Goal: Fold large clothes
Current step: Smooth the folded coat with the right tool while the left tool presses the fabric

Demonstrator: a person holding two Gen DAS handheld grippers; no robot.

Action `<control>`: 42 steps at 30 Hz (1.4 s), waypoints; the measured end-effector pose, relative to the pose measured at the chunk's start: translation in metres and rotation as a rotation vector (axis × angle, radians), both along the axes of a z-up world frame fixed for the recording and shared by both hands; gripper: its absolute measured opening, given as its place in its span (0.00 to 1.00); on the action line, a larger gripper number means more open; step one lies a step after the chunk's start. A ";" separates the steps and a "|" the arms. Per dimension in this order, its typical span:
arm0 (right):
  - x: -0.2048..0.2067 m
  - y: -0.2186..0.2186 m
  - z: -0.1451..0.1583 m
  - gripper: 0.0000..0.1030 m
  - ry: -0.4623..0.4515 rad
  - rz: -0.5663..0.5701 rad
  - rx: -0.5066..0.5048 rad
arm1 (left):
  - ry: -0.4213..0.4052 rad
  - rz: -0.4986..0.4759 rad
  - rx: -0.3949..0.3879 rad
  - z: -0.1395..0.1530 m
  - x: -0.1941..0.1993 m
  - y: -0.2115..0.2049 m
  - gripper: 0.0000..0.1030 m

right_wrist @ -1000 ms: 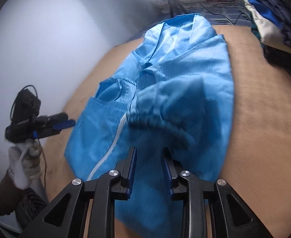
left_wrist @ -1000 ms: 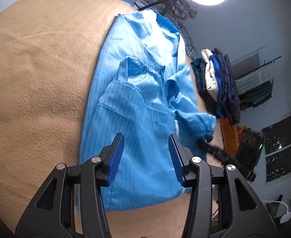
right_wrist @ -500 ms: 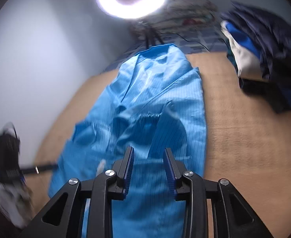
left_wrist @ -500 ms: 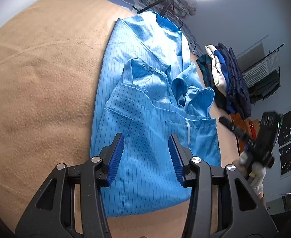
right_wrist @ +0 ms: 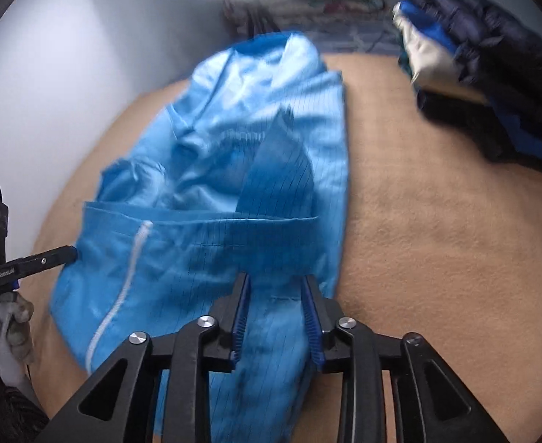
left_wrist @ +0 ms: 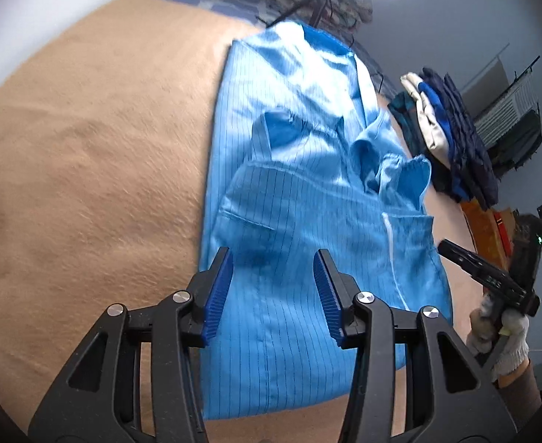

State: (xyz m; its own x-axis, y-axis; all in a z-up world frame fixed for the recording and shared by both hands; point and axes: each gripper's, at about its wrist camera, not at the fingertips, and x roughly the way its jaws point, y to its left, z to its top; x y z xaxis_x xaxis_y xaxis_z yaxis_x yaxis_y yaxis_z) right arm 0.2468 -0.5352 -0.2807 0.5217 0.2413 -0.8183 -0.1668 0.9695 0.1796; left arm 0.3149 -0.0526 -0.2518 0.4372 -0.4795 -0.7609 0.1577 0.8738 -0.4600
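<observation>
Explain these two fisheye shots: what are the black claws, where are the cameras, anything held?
No robot here. A person carries a hand-held gripper in each gloved hand, with a camera on each looking along its fingers. The left view shows the left hand-held gripper, jaws apart, above a blue striped garment lying partly folded on a tan blanket. At its edge you see the right hand-held gripper in a gloved hand. The right view shows that same gripper from behind, jaws apart over the cloth. Neither pinches anything. A pile of other clothes sits beyond the garment.
</observation>
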 end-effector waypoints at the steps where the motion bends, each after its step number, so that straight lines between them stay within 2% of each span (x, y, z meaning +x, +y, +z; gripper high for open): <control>1: -0.005 -0.003 0.004 0.29 -0.017 -0.003 -0.001 | -0.012 0.009 0.021 0.003 -0.001 0.001 0.45; 4: -0.022 -0.018 0.010 0.32 -0.028 -0.011 0.002 | -0.009 0.030 0.039 0.003 -0.001 0.004 0.45; 5: -0.027 -0.023 0.008 0.36 -0.012 -0.009 0.013 | 0.001 0.036 0.038 0.001 -0.001 0.006 0.45; 9: -0.035 -0.029 0.005 0.38 0.006 -0.013 0.022 | 0.029 0.063 0.013 -0.006 0.001 0.012 0.45; 12: -0.039 -0.021 0.009 0.37 -0.018 0.012 0.025 | 0.011 0.069 0.066 -0.008 0.001 0.008 0.45; 14: -0.043 -0.008 0.012 0.37 -0.031 0.060 0.022 | 0.005 0.093 0.177 -0.015 0.002 0.004 0.45; 15: -0.042 0.000 0.010 0.37 -0.027 0.082 0.004 | 0.010 0.106 0.215 -0.021 0.002 0.005 0.45; 18: -0.041 0.020 -0.014 0.36 0.051 0.121 -0.152 | -0.001 0.111 0.226 -0.020 0.000 0.006 0.45; 20: -0.043 0.021 -0.023 0.36 0.054 0.126 -0.188 | 0.005 0.113 0.222 -0.019 -0.002 0.009 0.45; 22: -0.043 0.016 -0.019 0.37 0.067 0.108 -0.174 | 0.030 0.135 0.152 -0.019 -0.002 0.019 0.45; 23: -0.043 0.011 -0.016 0.43 0.069 0.096 -0.154 | 0.042 0.144 0.113 -0.018 -0.002 0.023 0.45; 24: -0.044 0.006 -0.012 0.46 0.063 0.078 -0.131 | 0.069 0.157 0.027 -0.019 -0.002 0.032 0.45; 25: -0.045 0.001 -0.010 0.55 0.054 0.065 -0.114 | 0.098 0.162 -0.049 -0.021 0.000 0.038 0.45; 26: -0.045 -0.006 -0.008 0.60 0.050 0.048 -0.089 | 0.120 0.165 -0.097 -0.022 0.001 0.041 0.46; 28: -0.042 -0.018 -0.010 0.62 0.070 0.035 0.001 | 0.185 0.162 -0.216 -0.031 0.004 0.049 0.49; 30: -0.039 -0.030 -0.018 0.62 0.110 0.022 0.098 | 0.225 0.144 -0.274 -0.038 0.007 0.049 0.49; 33: -0.038 -0.042 -0.023 0.62 0.108 -0.012 0.217 | 0.233 0.134 -0.293 -0.039 0.010 0.048 0.49; 36: -0.034 -0.051 -0.029 0.53 0.118 -0.041 0.342 | 0.241 0.133 -0.290 -0.039 0.014 0.045 0.46; 37: -0.033 -0.051 -0.031 0.47 0.121 -0.046 0.359 | 0.233 0.132 -0.262 -0.037 0.016 0.041 0.39; 38: -0.031 -0.049 -0.033 0.33 0.122 -0.047 0.365 | 0.221 0.133 -0.206 -0.036 0.014 0.038 0.21; 39: -0.029 -0.043 -0.034 0.26 0.131 -0.037 0.351 | 0.204 0.134 -0.118 -0.035 0.013 0.032 0.17; 40: -0.028 -0.036 -0.035 0.20 0.137 -0.029 0.313 | 0.186 0.132 -0.079 -0.034 0.012 0.029 0.17; 42: -0.028 -0.020 -0.030 0.18 0.122 -0.005 0.194 | 0.152 0.121 -0.008 -0.027 0.007 0.021 0.17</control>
State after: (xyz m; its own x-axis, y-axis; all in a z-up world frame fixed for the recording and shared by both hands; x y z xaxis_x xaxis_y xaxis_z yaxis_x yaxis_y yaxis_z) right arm 0.2188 -0.5557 -0.3108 0.4237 0.3978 -0.8138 -0.1274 0.9157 0.3812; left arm 0.3222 -0.0313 -0.2792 0.3722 -0.4365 -0.8191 -0.0196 0.8786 -0.4772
